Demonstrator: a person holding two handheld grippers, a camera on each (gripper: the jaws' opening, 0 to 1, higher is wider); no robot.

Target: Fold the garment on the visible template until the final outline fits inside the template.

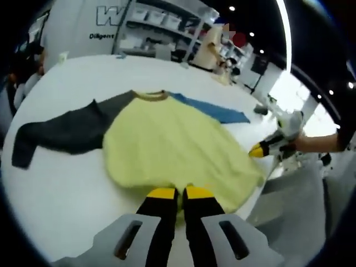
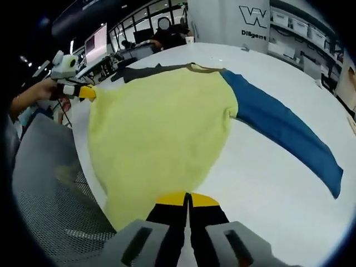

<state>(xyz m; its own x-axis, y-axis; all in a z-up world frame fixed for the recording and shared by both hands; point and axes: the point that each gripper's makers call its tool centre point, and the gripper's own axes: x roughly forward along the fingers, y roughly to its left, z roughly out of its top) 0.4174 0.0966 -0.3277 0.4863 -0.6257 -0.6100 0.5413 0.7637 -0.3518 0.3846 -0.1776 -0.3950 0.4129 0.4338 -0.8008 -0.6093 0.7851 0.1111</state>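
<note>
A shirt with a yellow body [image 1: 172,139], a dark grey sleeve [image 1: 61,133] and a blue sleeve [image 1: 214,111] lies spread on the white table [image 1: 67,189]. My left gripper [image 1: 181,193] is shut on the yellow hem at the near edge. My right gripper [image 1: 261,149] pinches the hem's other corner. In the right gripper view, my right gripper [image 2: 188,199] is shut on the yellow body [image 2: 161,122], whose blue sleeve [image 2: 283,128] stretches right and grey sleeve [image 2: 144,71] lies far off. The left gripper [image 2: 83,92], held by a hand, grips the far hem corner.
The table's rounded edge runs just under the hem. A grey mesh chair [image 2: 44,189] stands beside that edge, also seen as a grey chair [image 1: 300,211]. A person [image 2: 167,33] sits beyond the table. Shelves [image 1: 167,22] line the back wall.
</note>
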